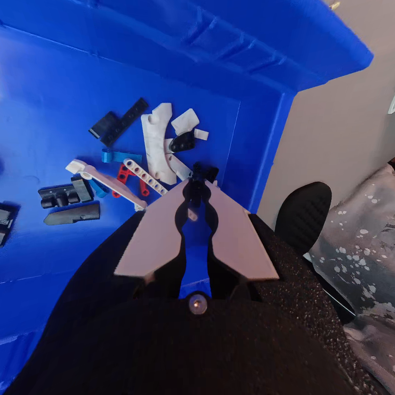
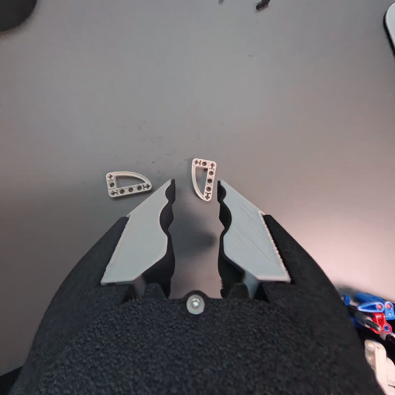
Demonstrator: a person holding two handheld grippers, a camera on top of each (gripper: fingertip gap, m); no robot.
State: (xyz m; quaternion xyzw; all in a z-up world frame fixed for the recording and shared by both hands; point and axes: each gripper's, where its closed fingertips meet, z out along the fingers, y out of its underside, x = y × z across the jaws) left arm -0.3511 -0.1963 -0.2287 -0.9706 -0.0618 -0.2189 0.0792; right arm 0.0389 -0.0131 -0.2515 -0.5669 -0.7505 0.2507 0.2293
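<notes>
In the left wrist view my left gripper (image 1: 196,188) is inside a blue bin (image 1: 265,149), shut on a small black pin piece (image 1: 197,173) near the bin's right wall. Loose building pieces lie beside it: a curved white panel (image 1: 155,143), a white holed beam (image 1: 145,178), a red piece (image 1: 124,172), a black plate (image 1: 125,121). In the right wrist view my right gripper (image 2: 196,183) is open and empty just above a grey table (image 2: 192,85). A white quarter-curve holed piece (image 2: 204,179) lies just ahead between its fingertips. A second like piece (image 2: 128,183) lies to the left.
Black blocks (image 1: 66,195) and a black wedge (image 1: 73,214) lie at the bin's left. A black rounded object (image 1: 303,218) and speckled grey fabric (image 1: 359,245) sit outside the bin. A blue and red model (image 2: 376,316) is at the right wrist view's lower right. There is about 45 cm between the tips of the two grippers. Between my left fingertips and the black plate (image 1: 125,121) there is roughly 7 cm.
</notes>
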